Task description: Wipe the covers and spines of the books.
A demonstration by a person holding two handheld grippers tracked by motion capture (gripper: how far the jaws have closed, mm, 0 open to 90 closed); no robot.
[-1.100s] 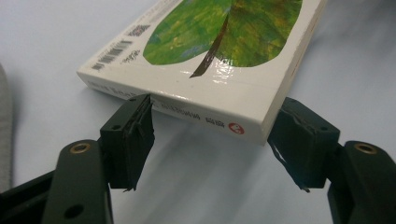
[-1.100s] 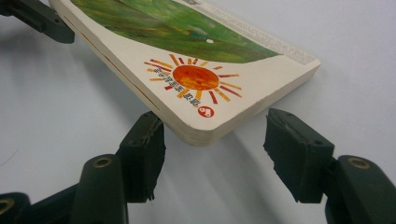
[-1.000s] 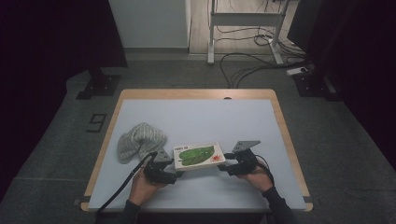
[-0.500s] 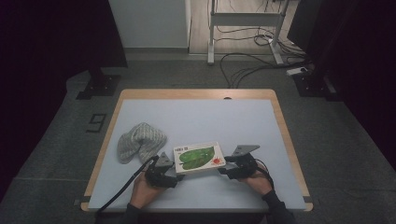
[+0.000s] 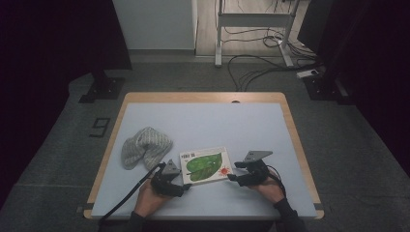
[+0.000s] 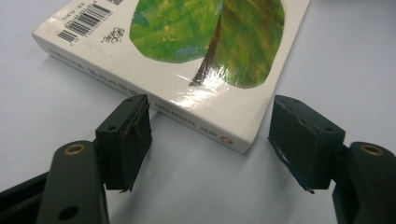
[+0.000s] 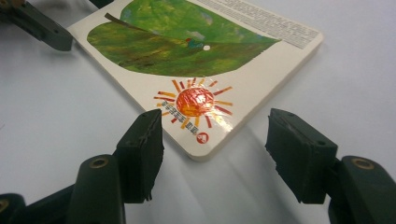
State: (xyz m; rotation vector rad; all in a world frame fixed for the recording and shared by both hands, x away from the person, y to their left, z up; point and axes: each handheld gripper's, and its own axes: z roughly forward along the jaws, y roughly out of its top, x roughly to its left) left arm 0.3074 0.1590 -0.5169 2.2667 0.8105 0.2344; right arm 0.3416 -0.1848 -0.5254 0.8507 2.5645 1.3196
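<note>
Flanking my book (image 5: 206,166) lying flat near table (image 5: 203,121) edge, left gripper (image 5: 182,182) released with jaws just widening, right gripper (image 5: 233,178) likewise, grey knit hat (image 5: 145,146) far left.

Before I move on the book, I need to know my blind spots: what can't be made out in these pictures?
- book: underside hidden against the table in every view.
- Book's far edge: cut off by the top of the left gripper view.
- Cover text: too small in the high view.
- left gripper: fingertips too dark and small in the high view.
- grey knit cloth: anything under it is hidden.
</note>
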